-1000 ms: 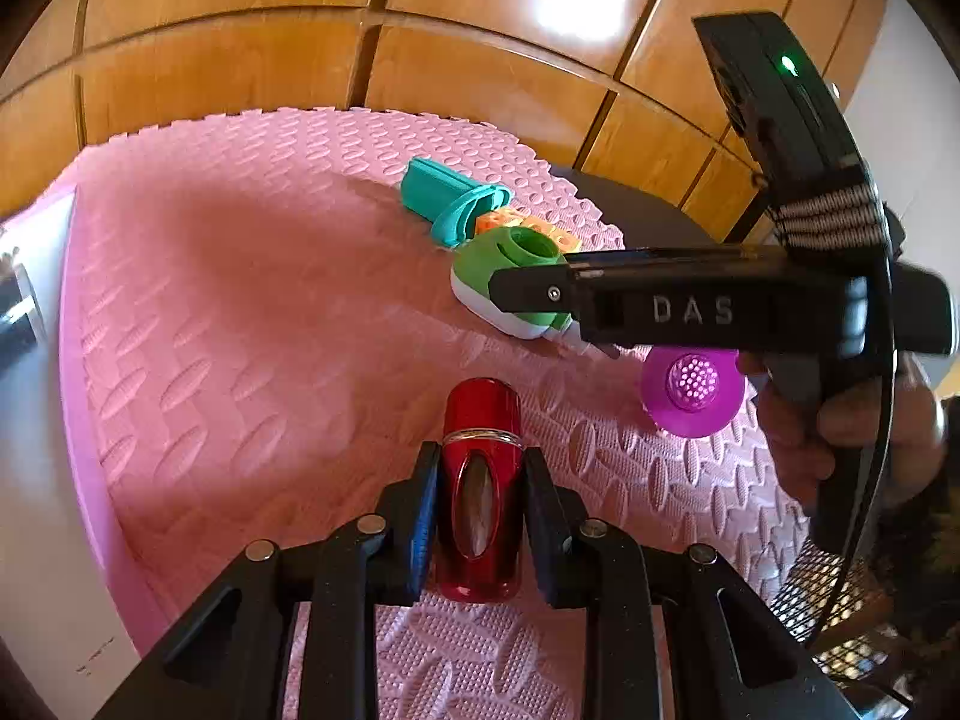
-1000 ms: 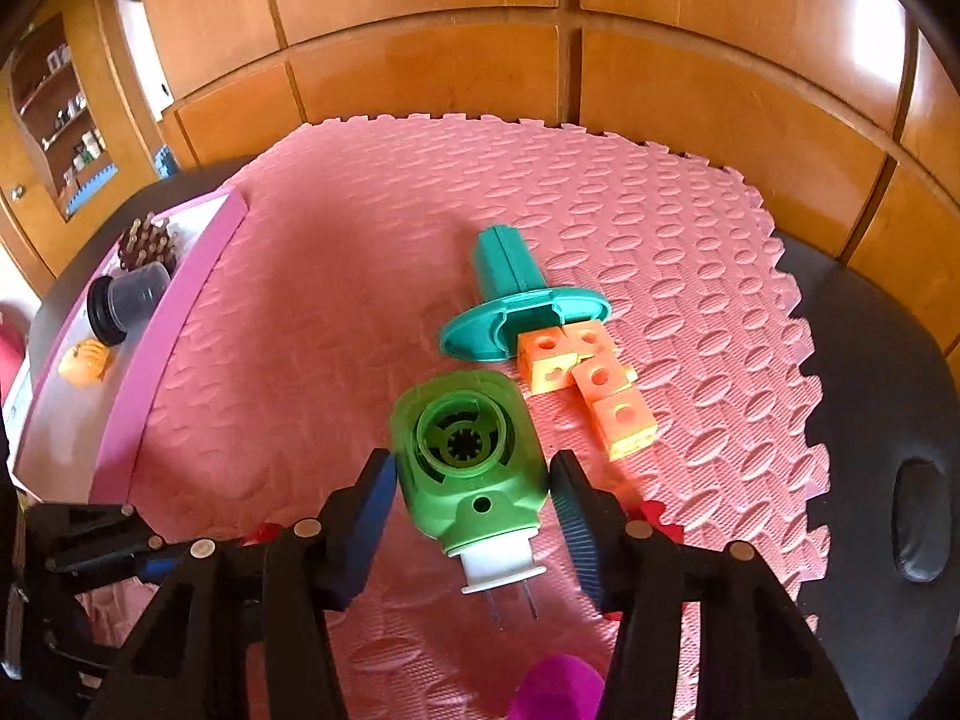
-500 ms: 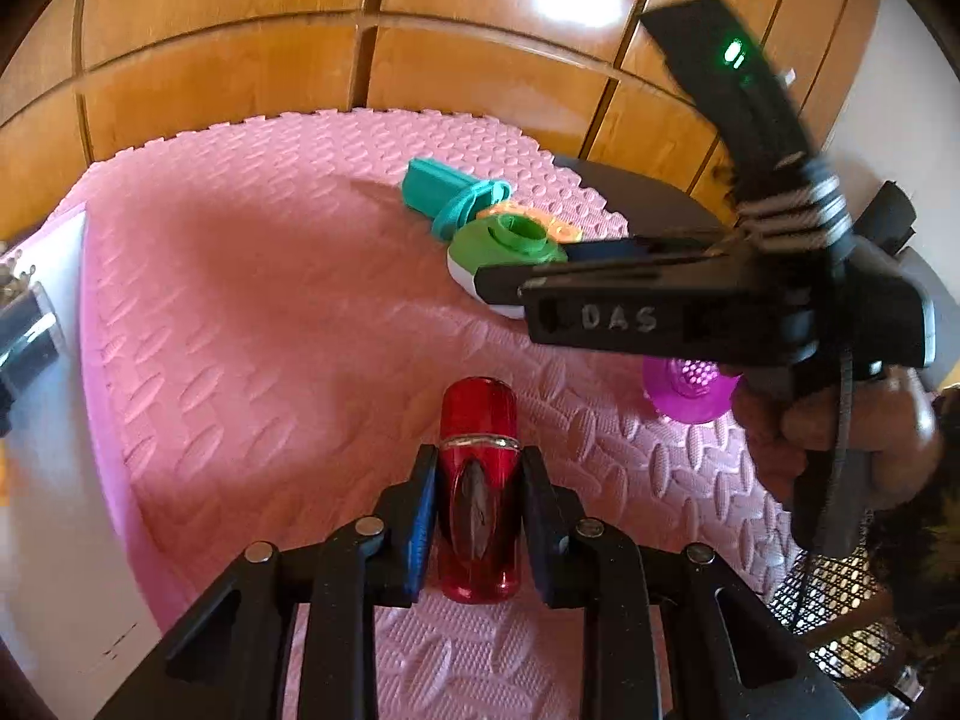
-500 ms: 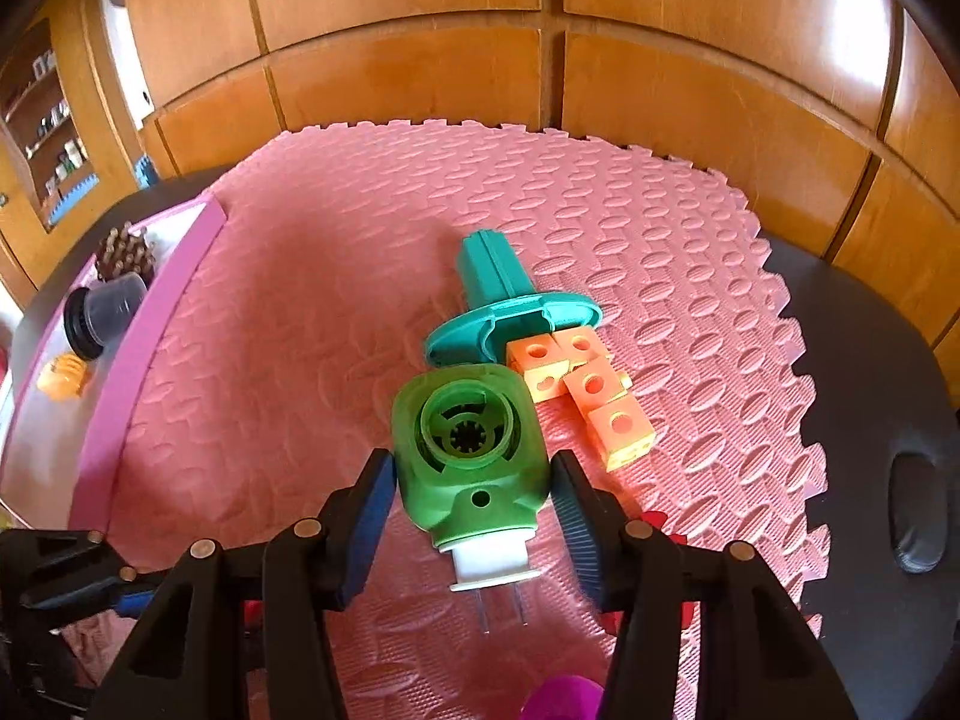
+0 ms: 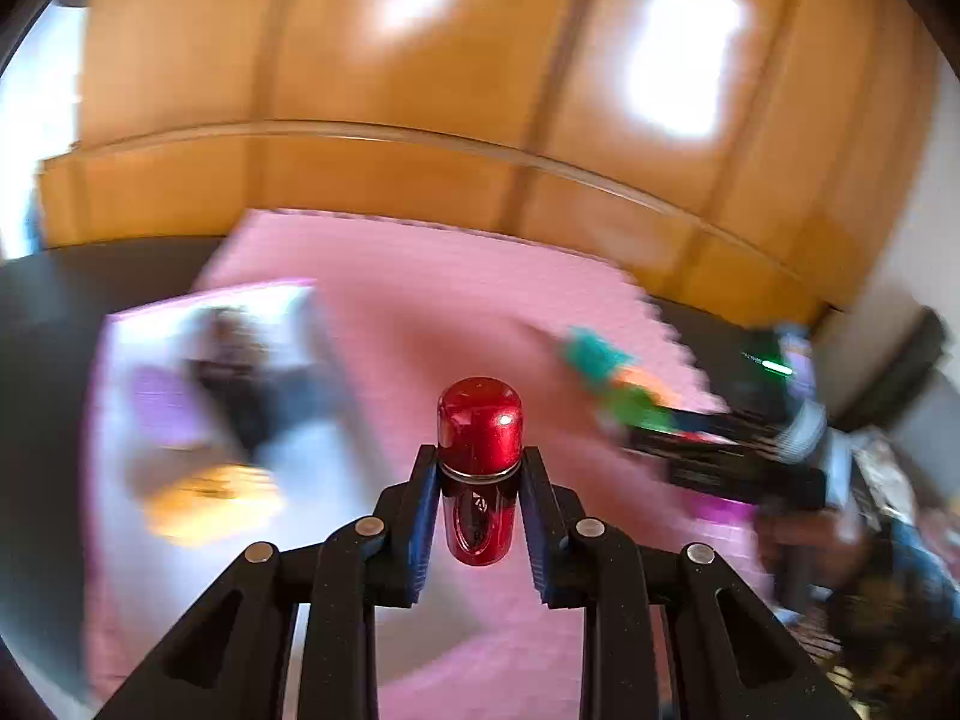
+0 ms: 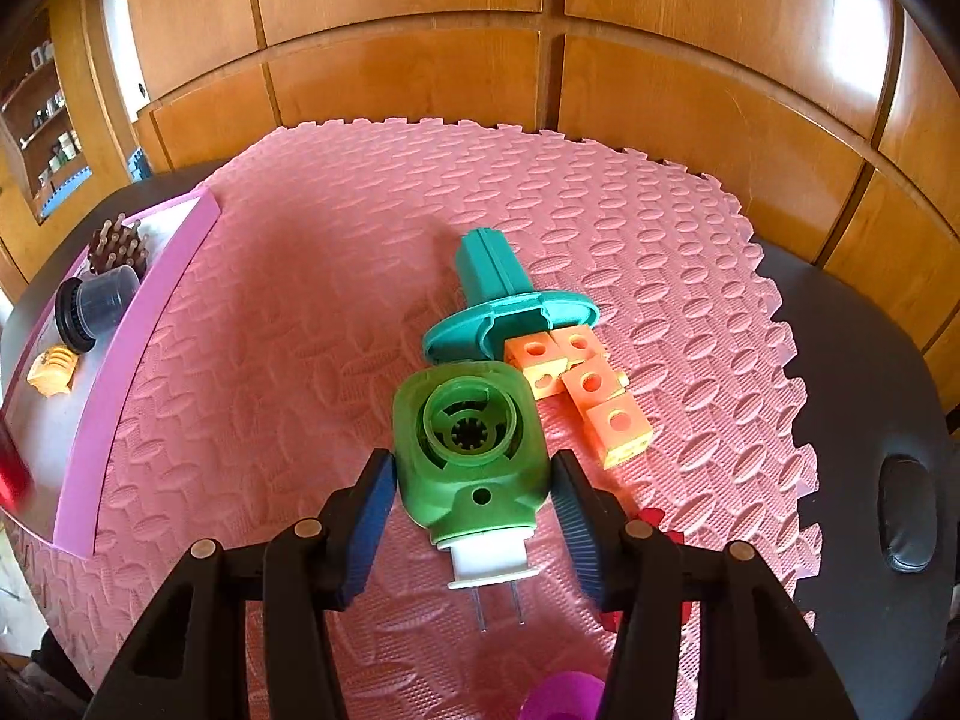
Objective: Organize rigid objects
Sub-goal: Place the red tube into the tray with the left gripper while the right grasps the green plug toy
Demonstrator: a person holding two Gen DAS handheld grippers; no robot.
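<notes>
My left gripper (image 5: 477, 480) is shut on a glossy red capsule-shaped thing (image 5: 479, 426), held clear of the pink foam mat (image 5: 456, 300); this view is blurred by motion. In the right wrist view the capsule shows as a red smear (image 6: 12, 474) over the tray's near corner. My right gripper (image 6: 474, 480) has its blue pads against both sides of a green plug-in device (image 6: 468, 420), which lies on the mat with its prongs pointing toward me. Just beyond it are a teal funnel-like piece (image 6: 498, 300) and several orange cubes (image 6: 591, 387).
A pink-rimmed tray (image 6: 120, 360) at the mat's left edge holds a dark cup (image 6: 96, 306), a brown spiky brush (image 6: 117, 246) and a small orange item (image 6: 54, 369). A magenta object (image 6: 564, 696) sits at the bottom edge. Wooden panels (image 6: 420, 84) stand behind the black table (image 6: 870, 390).
My left gripper has lifted the red capsule off the mat and swung it left, toward the tray. The right gripper has stayed around the green device.
</notes>
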